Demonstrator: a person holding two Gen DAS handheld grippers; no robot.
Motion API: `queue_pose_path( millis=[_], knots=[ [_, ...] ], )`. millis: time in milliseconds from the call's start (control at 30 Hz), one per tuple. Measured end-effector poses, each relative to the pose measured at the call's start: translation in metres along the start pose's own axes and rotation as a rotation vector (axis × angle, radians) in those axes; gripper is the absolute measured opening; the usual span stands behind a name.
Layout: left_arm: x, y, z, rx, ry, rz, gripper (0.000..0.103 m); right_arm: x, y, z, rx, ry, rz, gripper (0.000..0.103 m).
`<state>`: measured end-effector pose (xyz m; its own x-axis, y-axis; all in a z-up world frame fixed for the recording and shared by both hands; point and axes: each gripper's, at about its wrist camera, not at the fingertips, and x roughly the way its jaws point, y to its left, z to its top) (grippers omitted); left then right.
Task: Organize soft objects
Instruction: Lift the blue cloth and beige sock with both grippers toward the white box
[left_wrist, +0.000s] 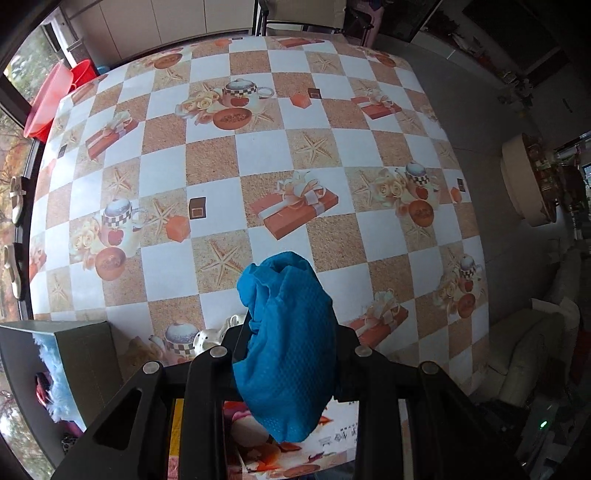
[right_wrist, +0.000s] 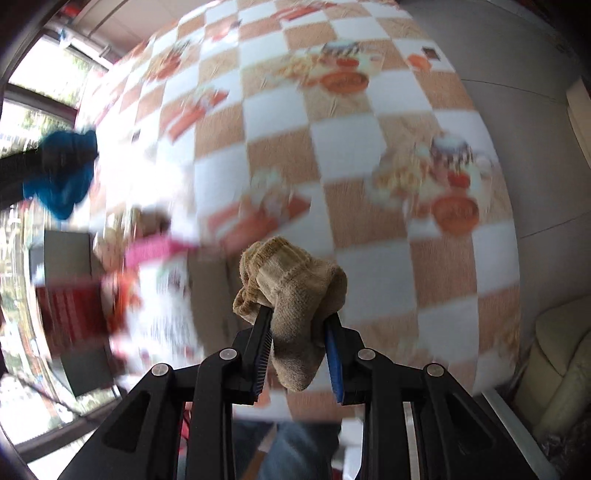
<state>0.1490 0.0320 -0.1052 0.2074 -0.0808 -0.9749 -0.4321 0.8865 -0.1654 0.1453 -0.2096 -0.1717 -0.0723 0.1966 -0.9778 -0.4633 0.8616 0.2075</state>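
My left gripper (left_wrist: 290, 332) is shut on a blue knit cloth (left_wrist: 291, 343), held above the near edge of the checkered table (left_wrist: 258, 147); the cloth drapes over and hides the fingertips. It also shows in the right wrist view (right_wrist: 61, 173) at the far left. My right gripper (right_wrist: 299, 314) is shut on a tan sock (right_wrist: 295, 295), bunched between the fingers (right_wrist: 263, 332) and held above the table (right_wrist: 332, 155). A pink soft item (right_wrist: 155, 249) lies blurred to the left.
A dark open box (left_wrist: 85, 354) with fluffy light-blue stuff inside stands at the table's near left; it appears blurred in the right wrist view (right_wrist: 66, 266). Red basins (left_wrist: 51, 99) stand past the far left edge. A cream sofa (right_wrist: 554, 369) is at right.
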Motion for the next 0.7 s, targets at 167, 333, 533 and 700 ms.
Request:
queue_pose_path(
  millis=[167,333,533,700],
  knots=[
    [-0.023,0.012,-0.017,0.007,-0.036,-0.013,0.033,0.0,0.021,-0.034,-0.014,0.028,0.027,0.029],
    [-0.044,0.016,-0.036,0.039,-0.065,-0.025,0.033,-0.003,0.054,-0.057,-0.041,0.04,0.072,0.029],
    [-0.064,0.009,-0.069,0.117,-0.089,-0.044,0.033,-0.009,0.085,-0.07,-0.078,0.035,0.079,0.029],
    [-0.075,0.01,-0.102,0.135,-0.084,-0.083,0.033,-0.012,0.096,-0.071,-0.078,0.021,0.065,0.029]
  ],
)
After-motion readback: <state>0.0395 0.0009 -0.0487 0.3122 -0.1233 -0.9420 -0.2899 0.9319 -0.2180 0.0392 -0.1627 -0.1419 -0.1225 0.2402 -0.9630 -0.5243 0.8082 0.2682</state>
